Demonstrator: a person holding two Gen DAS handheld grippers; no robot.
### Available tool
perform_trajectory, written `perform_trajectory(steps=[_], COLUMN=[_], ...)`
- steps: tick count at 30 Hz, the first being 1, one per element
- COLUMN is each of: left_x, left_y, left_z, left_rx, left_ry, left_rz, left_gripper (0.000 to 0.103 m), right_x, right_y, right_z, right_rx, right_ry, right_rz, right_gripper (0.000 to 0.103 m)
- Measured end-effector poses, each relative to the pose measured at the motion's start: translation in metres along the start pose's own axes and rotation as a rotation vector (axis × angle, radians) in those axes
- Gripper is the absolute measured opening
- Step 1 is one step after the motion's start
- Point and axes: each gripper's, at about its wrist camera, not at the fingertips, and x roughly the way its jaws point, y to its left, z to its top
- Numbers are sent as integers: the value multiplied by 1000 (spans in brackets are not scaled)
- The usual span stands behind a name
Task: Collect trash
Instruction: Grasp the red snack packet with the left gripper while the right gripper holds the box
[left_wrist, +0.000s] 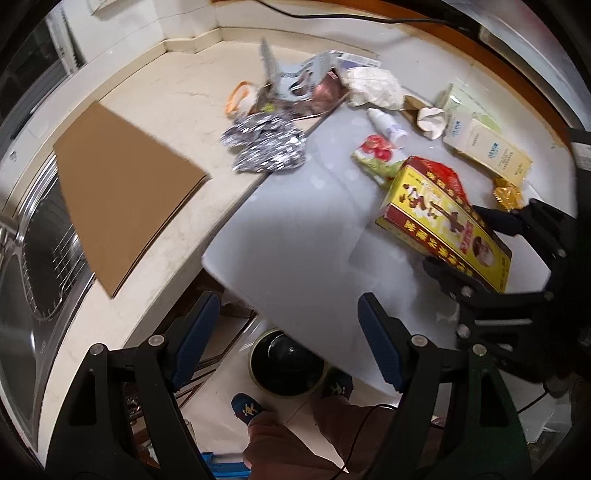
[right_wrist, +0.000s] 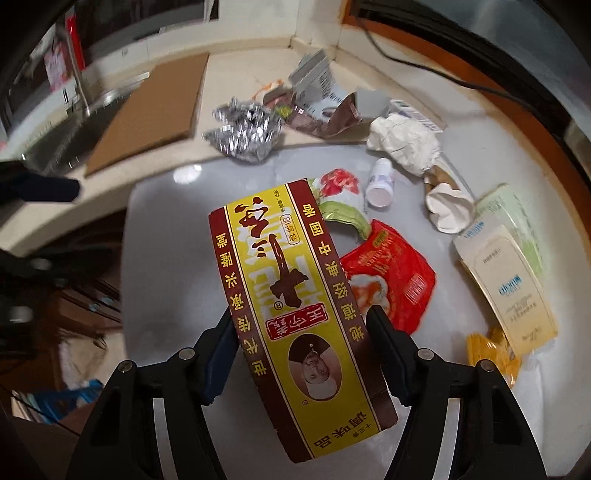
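Yellow seasoning box (right_wrist: 295, 314) pinched in right gripper (right_wrist: 301, 354); left gripper (left_wrist: 291, 343) spread, empty.

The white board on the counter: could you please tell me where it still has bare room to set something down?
The white board is bare on its near left part, between the foil wad and the yellow box that sits between the right gripper's pads. Its far right side is crowded with wrappers, a small bottle and cartons.
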Motion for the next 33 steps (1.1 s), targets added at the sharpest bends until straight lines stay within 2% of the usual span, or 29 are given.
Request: perform_trajectory(steps=[4, 7, 13, 17, 22, 29, 33], left_x=[1, 5, 19, 34, 52, 83, 97], left_y=[-17, -32, -65, -86, -113, -145, -163], left_z=[14, 27, 46, 62, 83, 98, 100], left_rx=[42, 71, 103, 114, 132, 160, 186], left_ry=[-8, -6, 11, 38, 76, 130, 137], left_rz=[-27, -59, -127, -172, -248, -220, -157], left_gripper=[75, 75, 75, 75, 75, 75, 75], right_x=[-27, -45, -68, -77, -79, -79, -77], right_y=[-25, -55, -108, -132, -147, -153, -155], right_z=[-13, -30, -64, -80, -94, -105, -106], right_rx=[124, 265, 505, 612, 683, 716, 724], right_ry=[-25, -42, -90, -120, -138, -148, -153], right_rz=[39, 60, 54, 51, 62, 81, 87], right_gripper=[68, 68, 68, 68, 68, 67, 67])
